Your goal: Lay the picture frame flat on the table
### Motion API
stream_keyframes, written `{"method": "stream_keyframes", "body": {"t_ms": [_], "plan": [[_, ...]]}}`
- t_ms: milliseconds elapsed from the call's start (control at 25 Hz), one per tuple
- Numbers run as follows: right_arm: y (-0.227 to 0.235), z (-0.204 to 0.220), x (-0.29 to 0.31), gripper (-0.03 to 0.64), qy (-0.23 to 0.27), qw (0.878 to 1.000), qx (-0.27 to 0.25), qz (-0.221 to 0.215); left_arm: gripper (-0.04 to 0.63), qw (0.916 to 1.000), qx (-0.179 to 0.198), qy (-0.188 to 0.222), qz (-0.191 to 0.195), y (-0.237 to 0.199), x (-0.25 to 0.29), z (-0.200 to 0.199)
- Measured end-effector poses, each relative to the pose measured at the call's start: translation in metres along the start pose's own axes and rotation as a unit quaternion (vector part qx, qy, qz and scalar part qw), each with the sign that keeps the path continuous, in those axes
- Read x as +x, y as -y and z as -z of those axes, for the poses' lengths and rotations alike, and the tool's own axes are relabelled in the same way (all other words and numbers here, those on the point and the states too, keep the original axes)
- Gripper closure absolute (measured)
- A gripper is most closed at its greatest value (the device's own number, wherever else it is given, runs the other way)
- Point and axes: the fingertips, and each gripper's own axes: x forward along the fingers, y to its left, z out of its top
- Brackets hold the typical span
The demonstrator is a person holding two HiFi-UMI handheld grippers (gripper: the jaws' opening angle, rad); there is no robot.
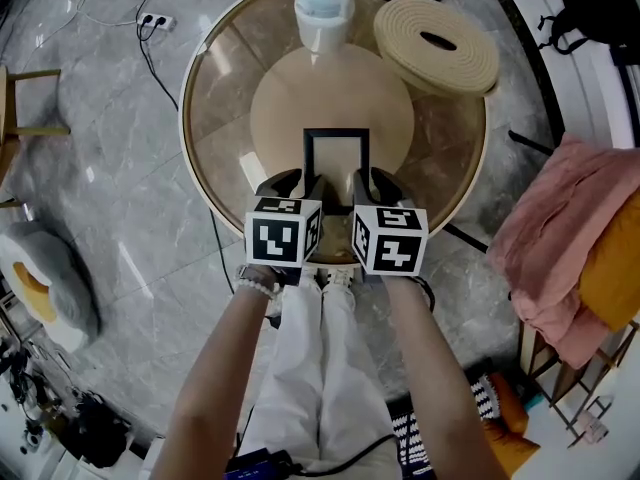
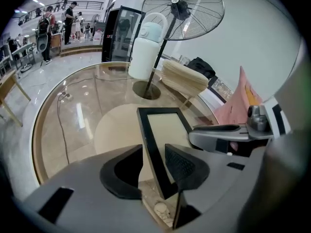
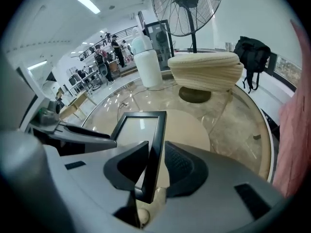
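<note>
Marble floor (image 1: 120, 198) surrounds a round glass table (image 1: 215, 158) with one tan mat (image 1: 285, 98) at its centre. Over that mat, towards the near edge, is the single black frame (image 1: 337, 163), face up and leaning back, its top away from the person. I cannot tell whether any of it rests on the mat.

Only the head view shows both tools side by side, with the person's white trousers (image 1: 300, 368) below them and a pink cloth (image 1: 560, 228) heaped off to the right. Only the gripper views show the one standing fan (image 2: 184, 4) beyond the table and people (image 2: 48, 28) in the hall behind. Only the right gripper view shows a black backpack (image 3: 251, 52).

On the far side of the table stand one white jug (image 1: 322, 13) and one tan coil (image 1: 437, 40), well apart from the frame.

There are two grippers, one at each lower corner of the frame. The left gripper (image 1: 302, 182) has the frame's left edge between its jaws. They stand wide, with a clear gap on the outer side, so they do not pinch it. The right gripper (image 1: 372, 181) has the frame's right edge between its jaws, and these sit close against both faces with no gap that I can make out, clamped on it.
</note>
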Motion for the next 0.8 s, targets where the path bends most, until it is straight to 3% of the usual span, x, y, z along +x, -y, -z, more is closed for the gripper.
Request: {"method": "stream_keyframes", "body": {"t_ms": [160,280,440,800], "plan": [[0.003,-0.011,-0.012,0.502,0.029,0.999,0.025,-0.005,0.449,0.9995,0.024,0.018,-0.012,-0.003,-0.014,-0.004],[0.007,-0.021,-0.030,0.558,0.049,0.999,0.021,0.008,0.573,0.9980,0.039,0.050,-0.012,0.000,-0.034,-0.014],[0.003,-0.039,-0.062,0.575,0.081,0.997,0.012,0.010,0.580,0.9927,0.067,0.098,0.019,0.018,-0.070,-0.034],[-0.016,-0.088,-0.163,0.578,0.153,0.988,0.010,-0.004,0.580,0.9786,0.077,0.190,0.021,0.047,-0.185,-0.076]]}}
